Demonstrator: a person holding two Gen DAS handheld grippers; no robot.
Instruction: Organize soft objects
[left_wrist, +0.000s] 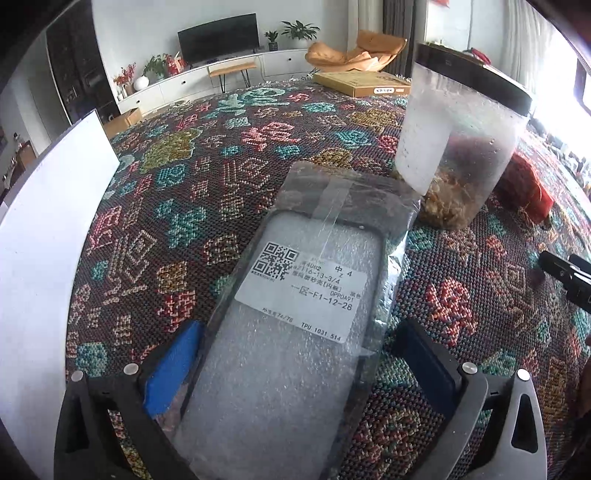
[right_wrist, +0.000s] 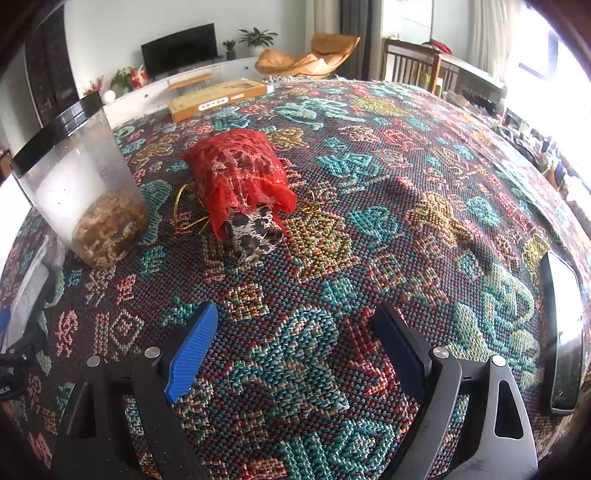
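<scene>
A bagged phone case (left_wrist: 295, 369) in clear plastic with a white label lies flat on the patterned tablecloth (left_wrist: 207, 155). My left gripper (left_wrist: 299, 328) is open wide around its near end; the bag's edge overlaps the blue left pad (left_wrist: 173, 365), and the right pad (left_wrist: 428, 365) stands apart from it. A red mesh pouch (right_wrist: 240, 177) with leopard-print fabric sticking out lies mid-table, ahead and to the left of my right gripper (right_wrist: 297, 314). That gripper is open over bare cloth with nothing between its fingers.
A clear plastic jar (left_wrist: 458, 147) with a black lid and dried contents stands between the case and the pouch (left_wrist: 524, 184). A white board (left_wrist: 48, 240) rises at the left. A flat cardboard box (right_wrist: 218, 98) sits at the far edge. A dark slab (right_wrist: 561, 332) lies at the right.
</scene>
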